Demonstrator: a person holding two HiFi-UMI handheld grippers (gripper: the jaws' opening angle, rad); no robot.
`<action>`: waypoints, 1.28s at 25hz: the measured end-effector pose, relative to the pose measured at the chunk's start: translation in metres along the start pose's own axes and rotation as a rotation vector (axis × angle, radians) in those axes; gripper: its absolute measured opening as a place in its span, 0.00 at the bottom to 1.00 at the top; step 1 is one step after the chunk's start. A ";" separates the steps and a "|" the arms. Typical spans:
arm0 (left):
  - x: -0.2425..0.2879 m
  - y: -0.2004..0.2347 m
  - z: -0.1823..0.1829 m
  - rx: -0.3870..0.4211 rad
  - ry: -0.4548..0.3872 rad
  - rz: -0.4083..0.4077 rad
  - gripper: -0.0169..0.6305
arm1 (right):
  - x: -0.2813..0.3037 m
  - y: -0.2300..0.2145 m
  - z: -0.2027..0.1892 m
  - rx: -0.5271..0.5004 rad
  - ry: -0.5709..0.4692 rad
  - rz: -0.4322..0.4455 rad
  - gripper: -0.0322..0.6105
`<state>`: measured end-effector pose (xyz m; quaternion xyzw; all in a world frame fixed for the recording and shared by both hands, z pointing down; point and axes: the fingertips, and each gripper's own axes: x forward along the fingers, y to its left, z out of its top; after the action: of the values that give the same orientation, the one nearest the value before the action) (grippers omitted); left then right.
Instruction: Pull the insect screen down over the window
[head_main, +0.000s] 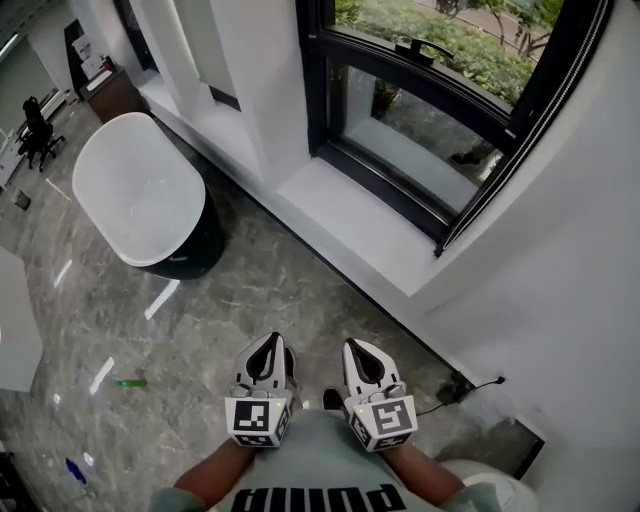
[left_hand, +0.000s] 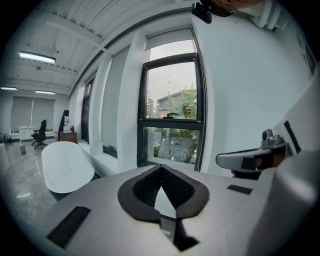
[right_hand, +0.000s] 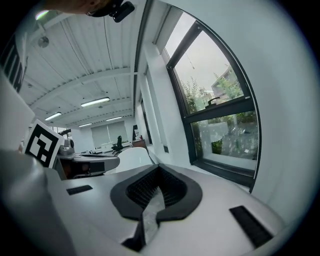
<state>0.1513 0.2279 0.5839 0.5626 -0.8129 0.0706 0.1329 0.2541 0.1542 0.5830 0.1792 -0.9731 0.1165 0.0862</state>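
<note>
here, black-framed window (head_main: 420, 140) with black handle (head_main: 425, 48) on its crossbar, left tool (head_main: 271, 342) and right tool (head_main: 356, 348) both closed, empty

The grey marbled floor (head_main: 270, 290) spreads out below me. A white oval tub (head_main: 135, 190) on a dark base stands on it at my ten o'clock, with an office chair (head_main: 38, 130) well beyond. A small green scrap (head_main: 130, 383) lies at nine o'clock, a blue scrap (head_main: 76, 469) nearer eight, and a black cable (head_main: 470, 385) at three o'clock.
</note>
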 end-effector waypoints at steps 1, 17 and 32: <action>0.011 0.001 0.006 -0.002 -0.005 -0.027 0.05 | 0.005 -0.008 0.004 0.003 0.001 -0.027 0.04; 0.119 0.103 0.043 -0.073 -0.013 -0.245 0.05 | 0.125 -0.009 0.056 -0.013 0.021 -0.280 0.04; 0.180 0.177 0.046 -0.096 0.021 -0.214 0.05 | 0.221 -0.019 0.068 -0.002 0.045 -0.280 0.04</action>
<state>-0.0795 0.1174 0.5996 0.6385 -0.7491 0.0226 0.1749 0.0489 0.0466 0.5683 0.3105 -0.9364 0.1064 0.1238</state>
